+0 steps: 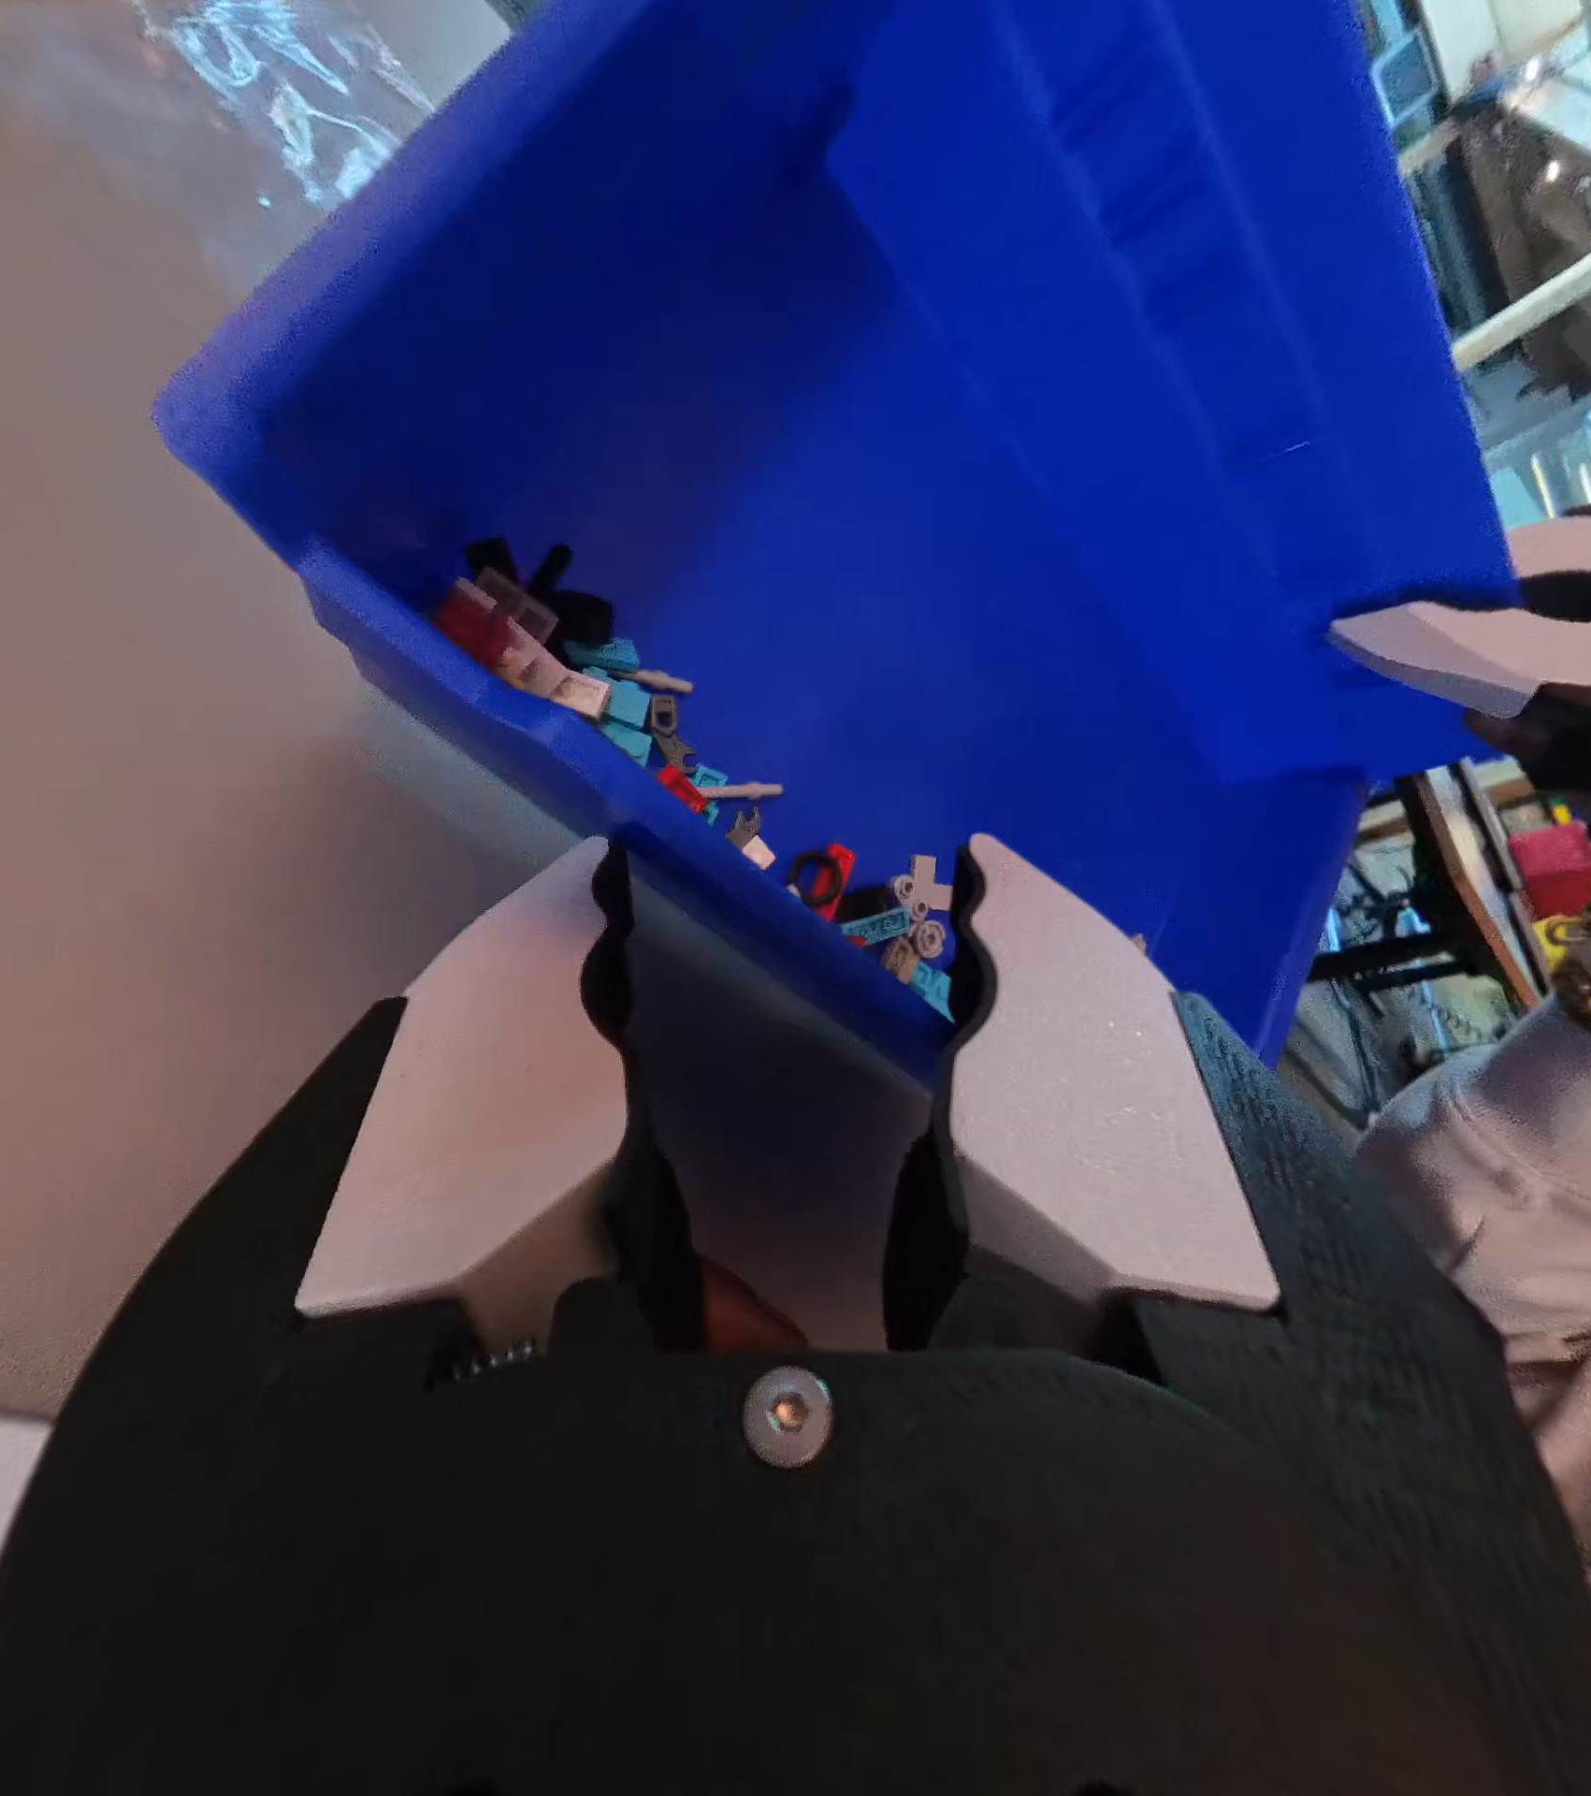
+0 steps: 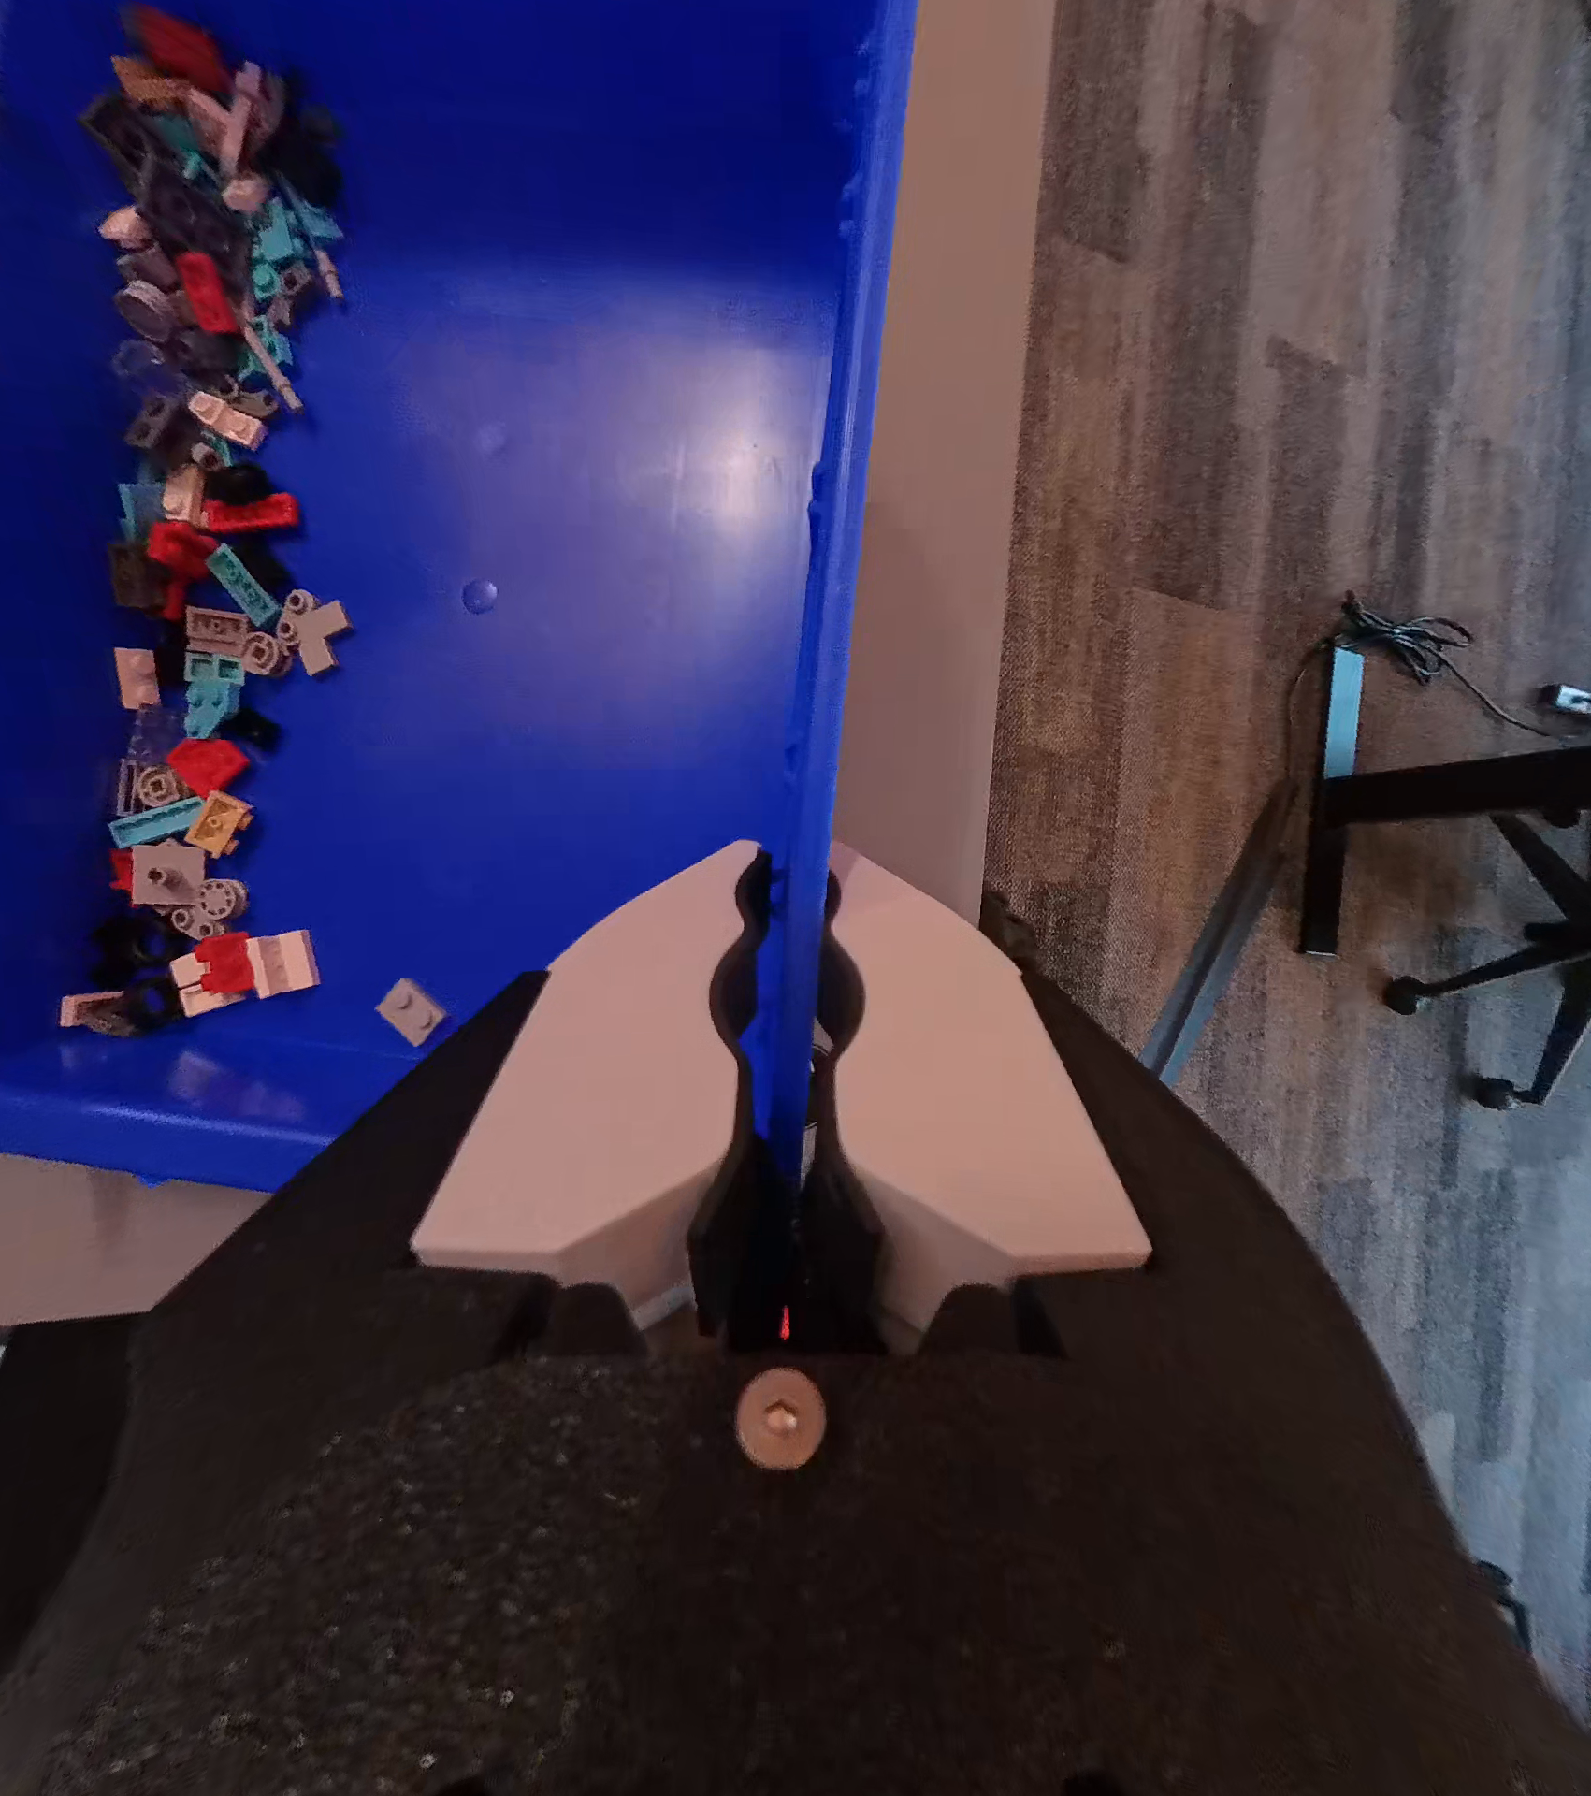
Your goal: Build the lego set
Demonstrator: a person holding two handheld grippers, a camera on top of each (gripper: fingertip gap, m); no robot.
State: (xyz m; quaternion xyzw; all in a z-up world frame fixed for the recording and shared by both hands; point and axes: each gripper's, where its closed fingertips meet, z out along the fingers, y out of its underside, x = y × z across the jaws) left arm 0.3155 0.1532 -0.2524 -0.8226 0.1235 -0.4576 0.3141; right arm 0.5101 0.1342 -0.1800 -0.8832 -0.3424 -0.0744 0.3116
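A blue plastic bin (image 1: 869,437) is tilted, and several small Lego pieces (image 1: 655,739) in red, teal, grey and black have slid into a line along its lower wall. My left gripper (image 1: 786,855) is open, with its fingers straddling the bin's lower rim. In the right wrist view the pieces (image 2: 208,544) lie in a row on the bin floor (image 2: 626,486), and one grey plate (image 2: 410,1011) lies apart. My right gripper (image 2: 796,865) is shut on the bin's thin side wall. It also shows in the left wrist view (image 1: 1355,632), clamped on the bin's right edge.
The bin is over a white table (image 1: 91,777). Crumpled clear plastic (image 1: 305,107) lies at the far left. A person's light sleeve (image 1: 1549,1263) is at the right. A black chair base (image 2: 1549,923) and cables stand on the grey floor beyond the table edge. My right fingertips sit around 20 cm from my left ones.
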